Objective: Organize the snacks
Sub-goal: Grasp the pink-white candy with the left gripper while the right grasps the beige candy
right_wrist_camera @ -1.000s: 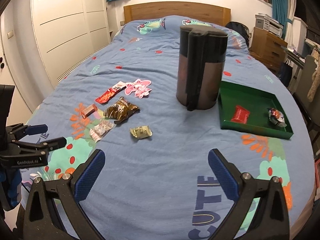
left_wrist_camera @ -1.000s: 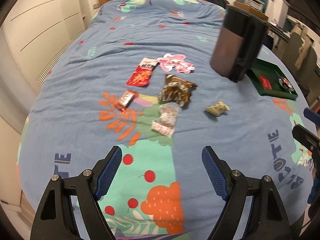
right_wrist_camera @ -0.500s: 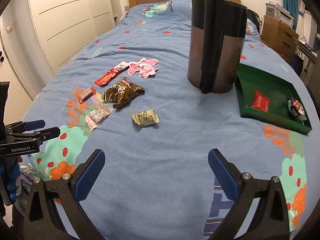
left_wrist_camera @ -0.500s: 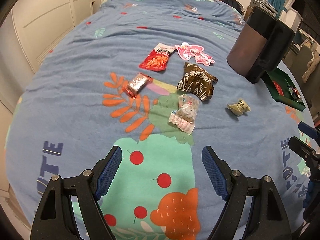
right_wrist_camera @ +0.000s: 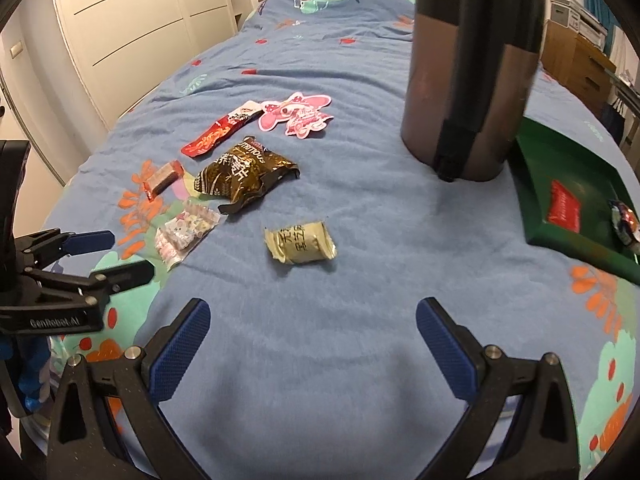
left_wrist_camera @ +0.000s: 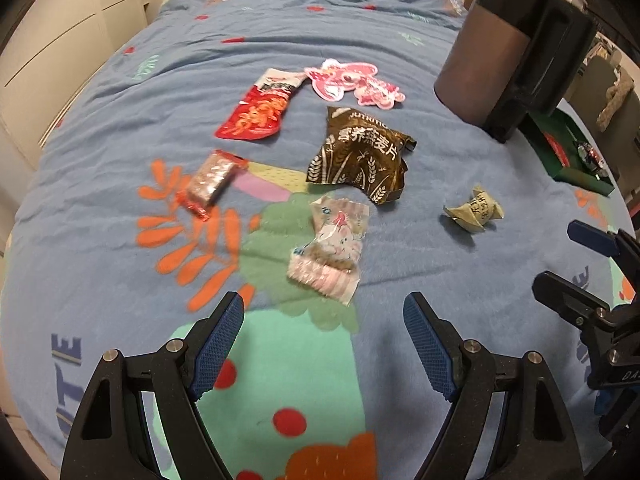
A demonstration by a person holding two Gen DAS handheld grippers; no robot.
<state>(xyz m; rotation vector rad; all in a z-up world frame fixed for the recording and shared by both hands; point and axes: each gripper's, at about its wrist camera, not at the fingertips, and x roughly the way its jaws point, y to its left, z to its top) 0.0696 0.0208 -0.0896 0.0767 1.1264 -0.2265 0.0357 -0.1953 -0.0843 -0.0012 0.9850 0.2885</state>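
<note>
Several snack packets lie on the blue bedspread. A pink-white candy packet (left_wrist_camera: 332, 250) lies just ahead of my open, empty left gripper (left_wrist_camera: 323, 338). A brown cereal bag (left_wrist_camera: 362, 156), a red packet (left_wrist_camera: 258, 108), a small red bar (left_wrist_camera: 210, 182) and a pink packet (left_wrist_camera: 354, 84) lie beyond. An olive wrapped snack (right_wrist_camera: 300, 242) lies just ahead of my open, empty right gripper (right_wrist_camera: 313, 340). A green tray (right_wrist_camera: 536, 216) at the right holds a red packet (right_wrist_camera: 564, 208) and a dark candy (right_wrist_camera: 624, 220).
A tall brown and black jug (right_wrist_camera: 468, 68) stands next to the tray's left side. The left gripper also shows in the right wrist view (right_wrist_camera: 108, 254). White wardrobe doors (right_wrist_camera: 120, 20) run along the bed's left side. A wooden dresser (right_wrist_camera: 580, 64) stands far right.
Both grippers have moved forward and lower toward the snacks; the packets now look larger and closer. Both stay open. Nothing on the bed has moved.
</note>
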